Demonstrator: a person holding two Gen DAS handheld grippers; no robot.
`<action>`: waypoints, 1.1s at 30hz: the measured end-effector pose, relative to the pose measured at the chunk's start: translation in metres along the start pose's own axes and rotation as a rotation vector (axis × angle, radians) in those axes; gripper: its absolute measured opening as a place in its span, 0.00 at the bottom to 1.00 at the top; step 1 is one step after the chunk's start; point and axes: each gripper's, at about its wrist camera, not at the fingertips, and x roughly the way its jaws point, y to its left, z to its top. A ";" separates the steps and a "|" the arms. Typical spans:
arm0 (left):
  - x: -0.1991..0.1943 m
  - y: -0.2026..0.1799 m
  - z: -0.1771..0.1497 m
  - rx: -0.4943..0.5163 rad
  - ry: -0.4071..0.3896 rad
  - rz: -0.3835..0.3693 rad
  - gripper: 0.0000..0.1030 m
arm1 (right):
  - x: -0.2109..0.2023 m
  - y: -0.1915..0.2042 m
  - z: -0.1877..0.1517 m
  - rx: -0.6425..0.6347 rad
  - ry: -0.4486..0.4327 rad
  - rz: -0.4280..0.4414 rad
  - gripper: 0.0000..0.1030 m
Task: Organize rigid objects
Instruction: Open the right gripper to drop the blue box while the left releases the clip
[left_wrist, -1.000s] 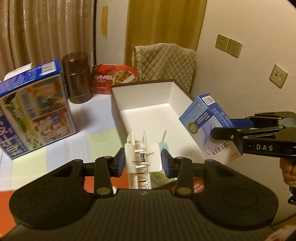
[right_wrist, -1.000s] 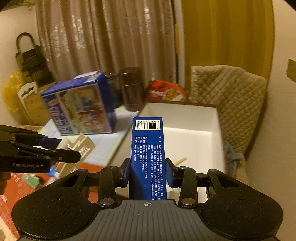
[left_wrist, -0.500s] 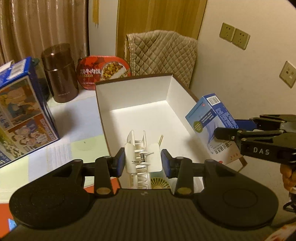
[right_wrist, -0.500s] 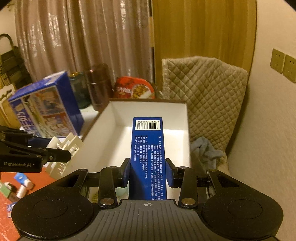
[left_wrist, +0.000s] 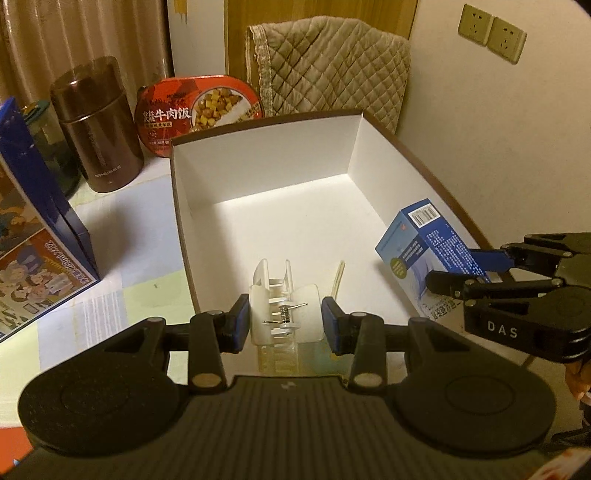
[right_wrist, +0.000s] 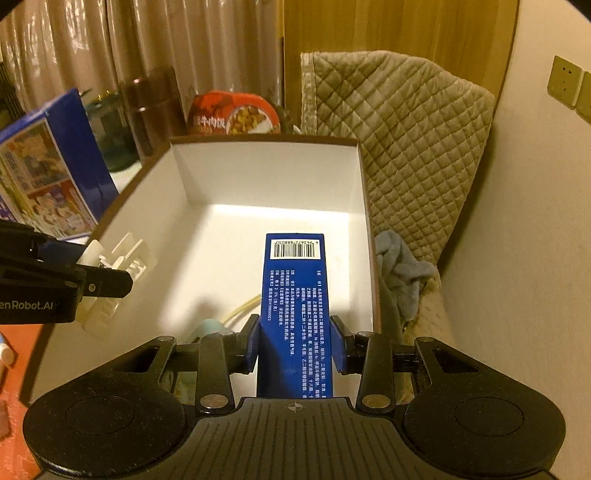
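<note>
My left gripper (left_wrist: 284, 323) is shut on a white hair claw clip (left_wrist: 282, 314) and holds it over the near end of an open white box (left_wrist: 258, 162). My right gripper (right_wrist: 295, 343) is shut on a small blue medicine carton (right_wrist: 293, 295) and holds it inside the box's right side (right_wrist: 364, 221). The carton (left_wrist: 424, 243) and the right gripper (left_wrist: 465, 273) also show in the left wrist view. The clip (right_wrist: 118, 262) and the left gripper (right_wrist: 107, 280) show in the right wrist view. A thin stick (left_wrist: 337, 275) and a teal item (right_wrist: 207, 326) lie in the box.
Left of the box stand a big blue picture carton (left_wrist: 33, 240) and a brown canister (left_wrist: 96, 129). A red instant-meal tub (left_wrist: 199, 110) leans behind the box. A quilted chair back (left_wrist: 328, 70) and a wall with sockets (left_wrist: 491, 33) lie beyond. A blue cloth (right_wrist: 402, 273) lies on the seat.
Both grippers have moved forward and down over the white box with their loads. The blue carton now sits lower, inside the box's right wall.
</note>
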 end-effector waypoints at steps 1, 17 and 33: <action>0.003 0.000 0.001 0.001 0.004 0.001 0.35 | 0.003 -0.001 0.001 0.000 0.002 -0.003 0.34; 0.031 -0.004 0.010 0.027 0.038 0.005 0.36 | 0.012 -0.009 0.009 0.026 -0.010 0.009 0.43; 0.007 -0.002 0.003 0.029 0.025 -0.019 0.48 | -0.019 -0.003 -0.001 0.055 -0.024 0.096 0.64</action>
